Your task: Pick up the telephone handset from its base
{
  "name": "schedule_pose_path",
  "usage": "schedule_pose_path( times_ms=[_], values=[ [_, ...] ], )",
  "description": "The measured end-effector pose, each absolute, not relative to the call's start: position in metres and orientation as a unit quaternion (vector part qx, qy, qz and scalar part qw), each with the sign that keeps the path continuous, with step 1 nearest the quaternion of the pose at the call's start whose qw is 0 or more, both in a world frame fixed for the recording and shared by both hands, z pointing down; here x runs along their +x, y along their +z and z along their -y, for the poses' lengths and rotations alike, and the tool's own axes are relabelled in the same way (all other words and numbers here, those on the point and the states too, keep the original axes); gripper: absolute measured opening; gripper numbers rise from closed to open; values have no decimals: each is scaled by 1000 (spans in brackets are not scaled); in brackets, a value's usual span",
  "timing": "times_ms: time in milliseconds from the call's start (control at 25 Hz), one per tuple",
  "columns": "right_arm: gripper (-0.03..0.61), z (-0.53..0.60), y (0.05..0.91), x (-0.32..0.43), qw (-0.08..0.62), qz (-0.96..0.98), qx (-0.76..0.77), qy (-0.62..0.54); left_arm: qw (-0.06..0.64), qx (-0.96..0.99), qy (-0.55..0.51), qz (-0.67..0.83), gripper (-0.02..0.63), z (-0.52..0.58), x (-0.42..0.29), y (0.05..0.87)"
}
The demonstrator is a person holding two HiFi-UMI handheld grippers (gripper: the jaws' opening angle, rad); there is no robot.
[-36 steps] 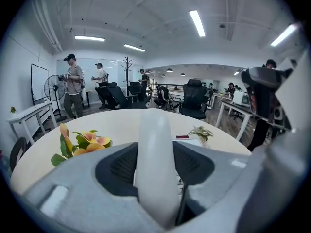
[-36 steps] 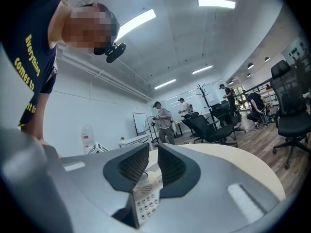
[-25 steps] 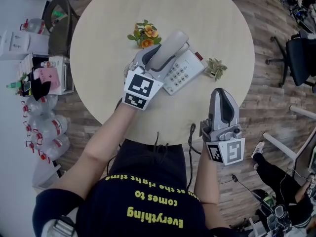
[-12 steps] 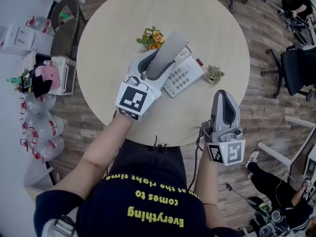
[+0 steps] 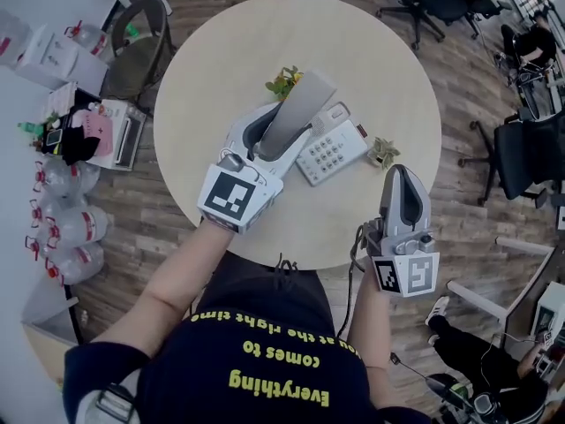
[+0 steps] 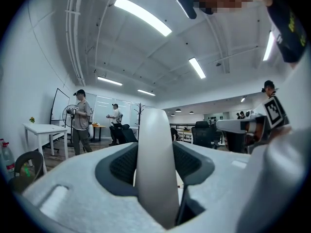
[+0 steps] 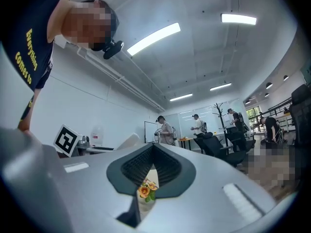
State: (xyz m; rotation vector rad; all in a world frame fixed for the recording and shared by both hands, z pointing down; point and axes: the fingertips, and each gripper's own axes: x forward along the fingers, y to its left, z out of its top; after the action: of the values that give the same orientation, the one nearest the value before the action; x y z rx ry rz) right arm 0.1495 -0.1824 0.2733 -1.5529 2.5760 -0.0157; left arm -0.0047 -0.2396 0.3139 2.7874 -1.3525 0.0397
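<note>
Left gripper (image 5: 281,126) pinched the handset (image 5: 305,102) mid-shaft, off the base (image 5: 334,153); probably rigid, light, slippery plastic. Right gripper (image 5: 402,177) jaws pressed together, empty.

The right gripper (image 7: 153,147) has its jaws pressed together, the dark ribbed pads meeting at the tips with nothing held. Through the narrow slit lower down, a small bunch of orange flowers (image 7: 144,191) shows against a pale surface. At the left, the left gripper (image 7: 66,139) turns its marker cube to the camera, and the pale handset (image 7: 127,141) slants up just right of it. A dark shirt (image 7: 29,38) with yellow print fills the upper left corner. Far behind, people (image 7: 164,130) stand by a whiteboard (image 7: 149,131), office chairs (image 7: 213,143) and a coat stand (image 7: 219,111) under long ceiling lights (image 7: 151,39).
</note>
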Motion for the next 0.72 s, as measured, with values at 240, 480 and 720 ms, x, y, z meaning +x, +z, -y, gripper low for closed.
schedule_pose_path(
  times_ms=[240,480,720],
  values=[
    [12,177,261,140,66,-861,-503,10,5,887,-11,462,219,220,-31,290],
    [12,174,253,133,69,-866,-494,19,3,876,-26,481,219,202,-49,281],
    [12,174,248,129,87,-869,-487,-4,10,870,-42,490,219,190,-64,276]
  ],
)
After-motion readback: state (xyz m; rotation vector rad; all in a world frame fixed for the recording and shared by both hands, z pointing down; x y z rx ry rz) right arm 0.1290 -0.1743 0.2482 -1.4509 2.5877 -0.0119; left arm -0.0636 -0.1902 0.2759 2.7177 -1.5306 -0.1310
